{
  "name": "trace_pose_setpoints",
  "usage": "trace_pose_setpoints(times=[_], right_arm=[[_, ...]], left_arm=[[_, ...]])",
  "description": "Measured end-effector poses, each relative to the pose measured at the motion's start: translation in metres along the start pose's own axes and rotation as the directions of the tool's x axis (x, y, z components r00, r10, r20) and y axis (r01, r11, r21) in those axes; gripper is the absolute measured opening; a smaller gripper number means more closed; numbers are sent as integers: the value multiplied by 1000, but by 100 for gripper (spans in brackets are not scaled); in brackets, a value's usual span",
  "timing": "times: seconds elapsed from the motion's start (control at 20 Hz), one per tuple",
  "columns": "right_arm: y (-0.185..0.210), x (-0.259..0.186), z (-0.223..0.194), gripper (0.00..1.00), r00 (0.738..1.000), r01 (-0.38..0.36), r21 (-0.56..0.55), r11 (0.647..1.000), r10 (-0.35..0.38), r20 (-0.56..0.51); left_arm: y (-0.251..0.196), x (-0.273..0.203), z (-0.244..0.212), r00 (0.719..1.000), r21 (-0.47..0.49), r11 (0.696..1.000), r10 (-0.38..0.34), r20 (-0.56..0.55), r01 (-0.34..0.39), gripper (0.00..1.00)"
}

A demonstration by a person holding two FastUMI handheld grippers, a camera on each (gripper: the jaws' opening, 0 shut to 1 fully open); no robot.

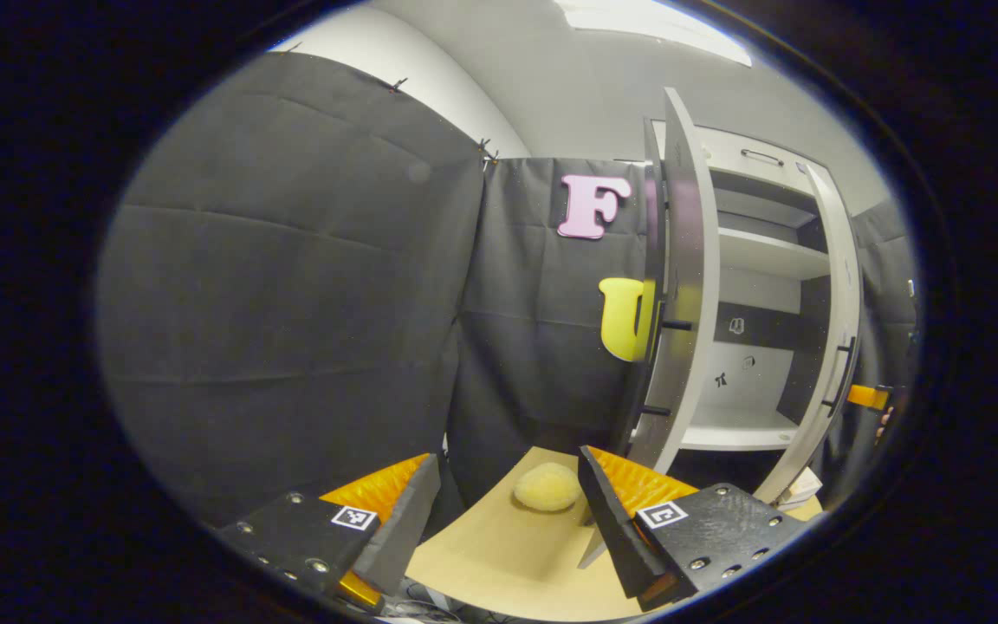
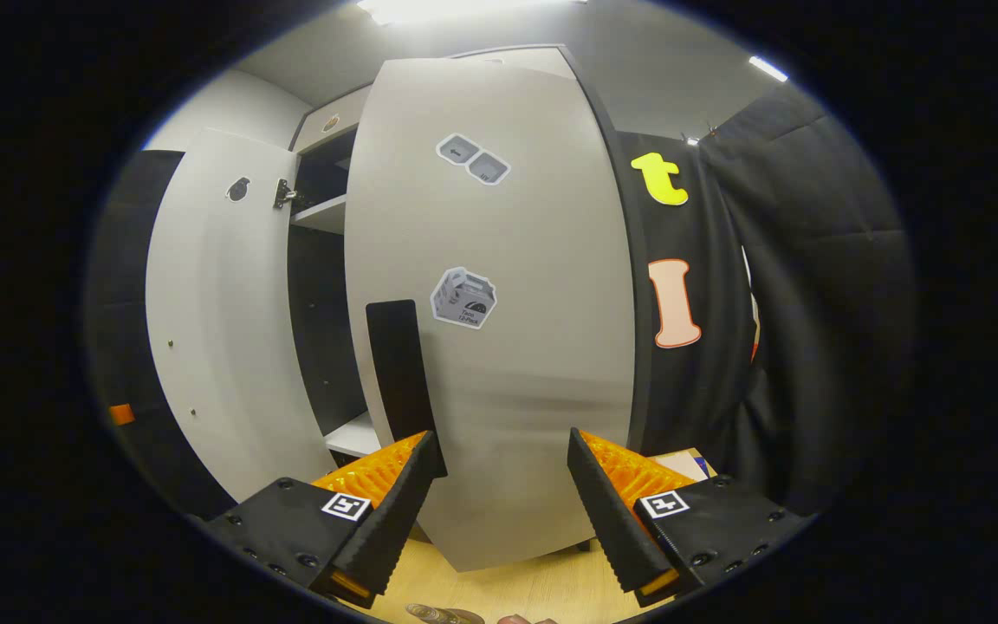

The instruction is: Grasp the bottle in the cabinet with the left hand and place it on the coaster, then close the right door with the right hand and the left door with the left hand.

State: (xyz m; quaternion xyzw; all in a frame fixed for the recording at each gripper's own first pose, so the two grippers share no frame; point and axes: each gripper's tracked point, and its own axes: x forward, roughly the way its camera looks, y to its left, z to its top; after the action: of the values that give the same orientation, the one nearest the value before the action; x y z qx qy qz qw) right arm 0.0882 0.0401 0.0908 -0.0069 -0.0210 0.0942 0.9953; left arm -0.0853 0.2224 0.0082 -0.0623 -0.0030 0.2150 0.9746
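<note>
In the left gripper view my left gripper (image 1: 508, 511) is open and holds nothing, low over the wooden table (image 1: 508, 563). A yellow fluffy round pad (image 1: 547, 487) lies on the table between its fingertips, farther off. Beyond it stands the white cabinet (image 1: 759, 260) with its left door (image 1: 685, 286) swung wide and its right door (image 1: 837, 347) partly open; the shelves I can see are bare. In the right gripper view my right gripper (image 2: 499, 503) is open, close in front of the right door (image 2: 508, 347), beside its black handle (image 2: 399, 381). The left door (image 2: 213, 329) stands open at left.
Black cloth walls close in the booth on both sides. A small round glassy thing (image 2: 434, 614) is cut off at the bottom edge. A hand holding the other gripper (image 1: 867, 396) shows at the far right past the cabinet.
</note>
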Motion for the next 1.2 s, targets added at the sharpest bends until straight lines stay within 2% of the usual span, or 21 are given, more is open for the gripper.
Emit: trace_pose_setpoints(times=[0.1,0.2,0.3,0.45,0.5,0.55,0.6,0.65,0.7,0.75,0.8,1.0,1.2], right_arm=[[-4,-3,1,97,999,38,12,999,-38,9],[-9,-7,0,97,997,77,16,997,-77,9],[-26,-18,-9,96,991,130,11,991,-130,2],[-44,-30,-20,97,979,203,43,978,-203,-10],[-50,-33,-22,97,974,226,57,972,-226,-9],[-54,-35,-25,97,969,248,69,966,-248,-8],[-59,-37,-28,97,963,268,78,960,-268,-11],[-62,-39,-31,97,959,284,86,955,-283,-16],[-63,-41,-34,97,955,297,93,950,-296,-19],[-65,-42,-36,97,952,307,100,947,-306,-21],[-67,-43,-37,97,949,315,104,943,-314,-21],[-68,-42,-44,97,944,328,108,938,-329,-13],[-59,-20,-69,97,960,276,73,958,-271,-74]], left_arm=[[-5,25,9,998,7,998,-60,7,60,99],[-18,47,15,990,10,990,-144,11,144,85],[-40,70,21,969,28,969,-248,22,247,90],[-57,110,26,950,56,949,-313,21,311,100],[-62,123,28,943,62,941,-333,23,331,100],[-68,134,28,934,59,933,-356,21,354,92],[-71,143,27,926,46,925,-377,17,376,92],[-76,153,26,920,30,920,-392,21,391,85],[-82,157,26,910,13,910,-414,26,414,100],[-88,158,26,900,0,900,-435,31,435,100],[-93,160,29,892,-8,892,-451,35,452,93],[-96,158,25,884,-21,883,-468,22,468,93],[-98,159,28,898,-2,898,-440,24,440,93]])
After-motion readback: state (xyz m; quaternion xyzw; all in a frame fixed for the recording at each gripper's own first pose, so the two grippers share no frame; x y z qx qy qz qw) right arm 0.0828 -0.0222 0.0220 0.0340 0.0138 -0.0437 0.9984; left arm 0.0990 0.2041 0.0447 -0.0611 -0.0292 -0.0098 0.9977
